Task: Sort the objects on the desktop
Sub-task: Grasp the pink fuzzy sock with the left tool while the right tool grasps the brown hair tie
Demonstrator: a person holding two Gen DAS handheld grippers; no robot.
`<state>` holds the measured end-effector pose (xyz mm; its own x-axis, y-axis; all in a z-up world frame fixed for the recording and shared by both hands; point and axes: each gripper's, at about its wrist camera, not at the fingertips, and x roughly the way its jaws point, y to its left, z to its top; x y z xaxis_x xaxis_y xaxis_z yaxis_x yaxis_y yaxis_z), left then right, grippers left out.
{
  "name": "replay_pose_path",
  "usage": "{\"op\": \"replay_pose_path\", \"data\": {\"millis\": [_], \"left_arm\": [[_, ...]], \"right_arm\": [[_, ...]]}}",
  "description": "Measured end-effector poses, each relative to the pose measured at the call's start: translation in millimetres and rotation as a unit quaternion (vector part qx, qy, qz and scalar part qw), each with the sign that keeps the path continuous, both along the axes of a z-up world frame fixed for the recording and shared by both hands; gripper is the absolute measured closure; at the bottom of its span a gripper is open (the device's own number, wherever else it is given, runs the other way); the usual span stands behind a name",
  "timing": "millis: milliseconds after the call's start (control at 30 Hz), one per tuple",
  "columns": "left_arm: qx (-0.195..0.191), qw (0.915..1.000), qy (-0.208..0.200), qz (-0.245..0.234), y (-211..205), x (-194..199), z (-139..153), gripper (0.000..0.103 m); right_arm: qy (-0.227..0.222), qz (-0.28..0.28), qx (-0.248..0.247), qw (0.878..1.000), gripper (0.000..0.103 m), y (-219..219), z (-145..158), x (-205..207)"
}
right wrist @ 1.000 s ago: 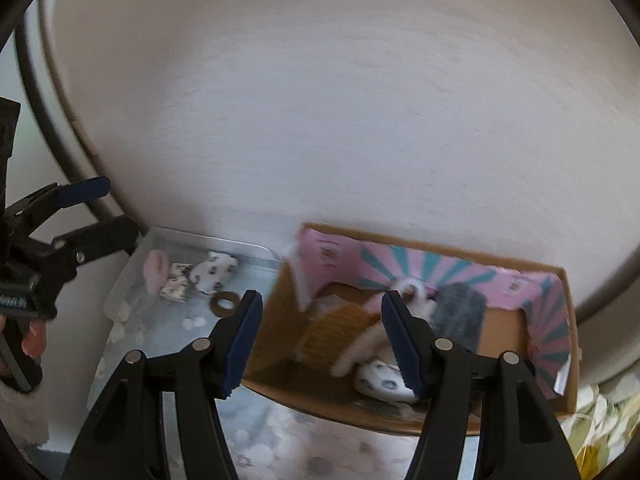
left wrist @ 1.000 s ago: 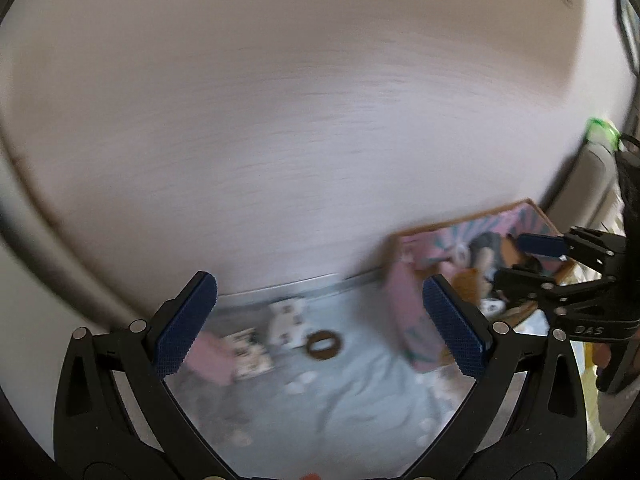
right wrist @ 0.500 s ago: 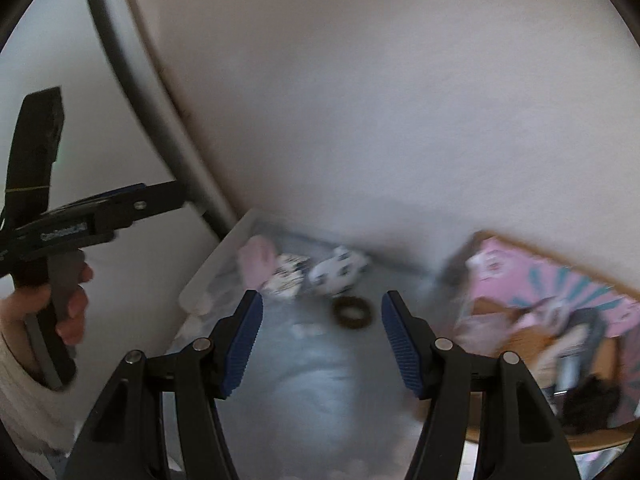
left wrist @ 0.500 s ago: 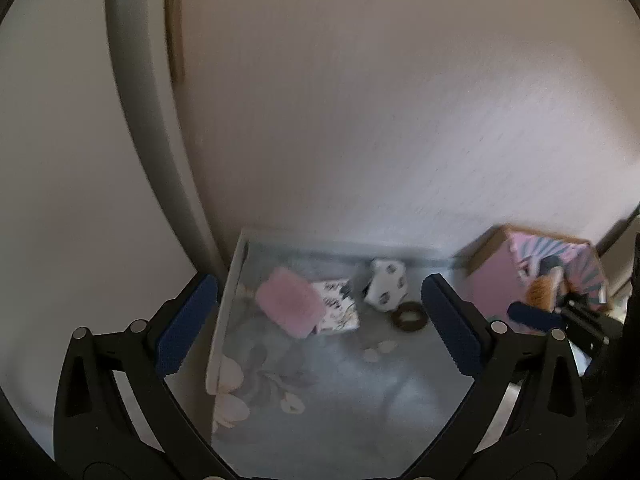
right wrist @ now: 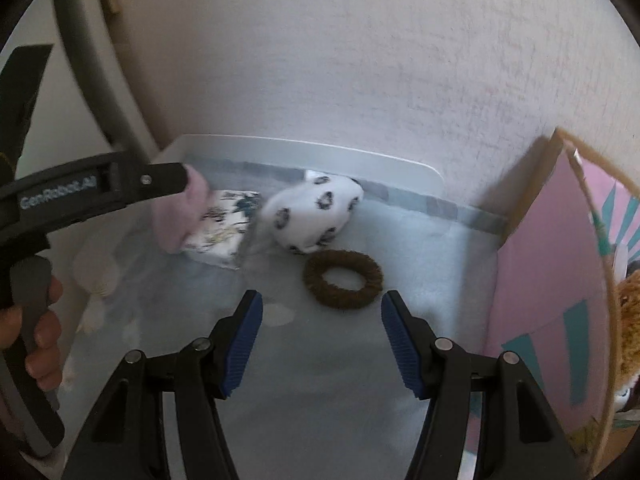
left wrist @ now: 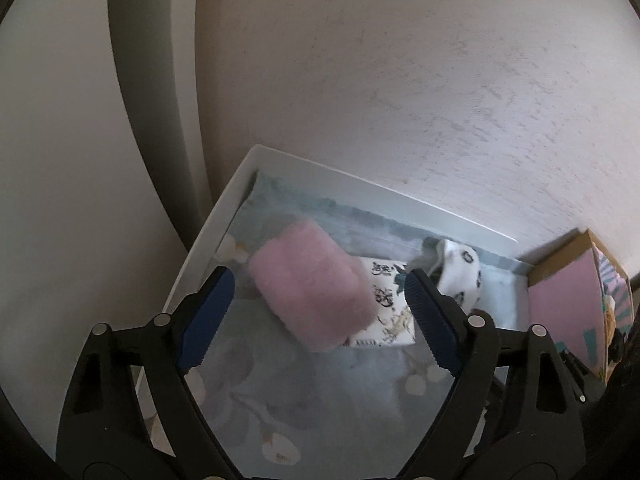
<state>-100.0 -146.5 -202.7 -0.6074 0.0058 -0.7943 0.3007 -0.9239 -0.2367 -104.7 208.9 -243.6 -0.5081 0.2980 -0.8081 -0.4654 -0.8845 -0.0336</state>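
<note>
The left gripper (left wrist: pixel 316 320) hangs over the back left corner of the white tray (left wrist: pixel 240 188), its jaws spread and just now closing in; the pink fuzzy roll (left wrist: pixel 312 284) sits between the blue pads (left wrist: pixel 206 320), but neither pad presses on it. The roll fills most of the gap, nearer the pad at 3 o'clock. Its long axis runs from 10 o'clock to 4 o'clock in the left wrist view. Its 4 o'clock end lies on the printed tissue pack (left wrist: pixel 388 312), which lies flat and stretches toward 3 o'clock behind the right-hand pad.

The right gripper (right wrist: pixel 320 336) has its jaws spread with nothing between them. The brown ring (right wrist: pixel 343 278) lies flat on the tray's pale floral lining (right wrist: pixel 320 380) just beyond the fingertips, at 12 o'clock to 1 o'clock from the gap. The white spotted plush (right wrist: pixel 314 212) lies behind it at 11 o'clock, its long axis from 8 o'clock to 2 o'clock, its far end against the tray's back rim.

At 3 o'clock stands the cardboard box (right wrist: pixel 540 264) with its pink and teal lining, cut off by the frame edge; something tan and furry (right wrist: pixel 630 320) shows inside, too clipped to name. In the right wrist view the left gripper's finger covers the roll's upper part, and a hand (right wrist: pixel 38 332) grips its handle at 9 o'clock.
</note>
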Motion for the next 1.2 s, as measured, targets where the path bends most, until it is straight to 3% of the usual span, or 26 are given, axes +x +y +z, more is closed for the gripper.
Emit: {"op": "replay_pose_path", "data": {"millis": [133, 300, 367, 467, 500, 667, 800, 1200], "left_arm": [[-0.001, 1.0, -0.009, -0.001, -1.3, -2.9, -9.1, 0.017], [-0.001, 0.9999, -0.014, -0.006, -2.8, -2.8, -15.7, 0.039], [0.006, 0.9998, -0.015, -0.007, -4.8, -1.4, -17.1, 0.043], [0.011, 0.9999, -0.011, -0.005, -8.5, 3.1, -16.4, 0.051], [0.011, 0.9999, -0.009, -0.005, -9.1, 4.7, -15.3, 0.053], [0.004, 0.9999, 0.0, -0.011, -8.5, 10.7, -9.0, 0.067], [0.009, 0.9998, 0.007, -0.014, -9.6, 16.2, -2.8, 0.081], [0.015, 0.9997, 0.014, -0.013, -18.5, 15.1, 1.4, 0.088]], "right_arm": [[0.004, -0.012, 0.002, 1.0, 0.045, 11.6, -3.4, -2.2], [-0.001, -0.013, 0.003, 1.0, 0.045, 20.2, -9.5, -5.7], [-0.003, -0.009, 0.009, 1.0, 0.046, 20.2, -10.6, -5.7], [-0.01, 0.002, 0.011, 1.0, 0.064, 19.3, -12.7, -6.9], [-0.008, 0.054, 0.019, 0.998, 0.068, 18.9, -12.1, -6.6], [-0.007, 0.07, 0.029, 0.997, 0.087, 16.3, -8.7, -7.6], [-0.002, 0.073, 0.037, 0.997, 0.089, 15.9, -3.3, -5.4], [0.01, 0.082, 0.045, 0.996, 0.089, 7.7, 18.2, 2.8]]}}
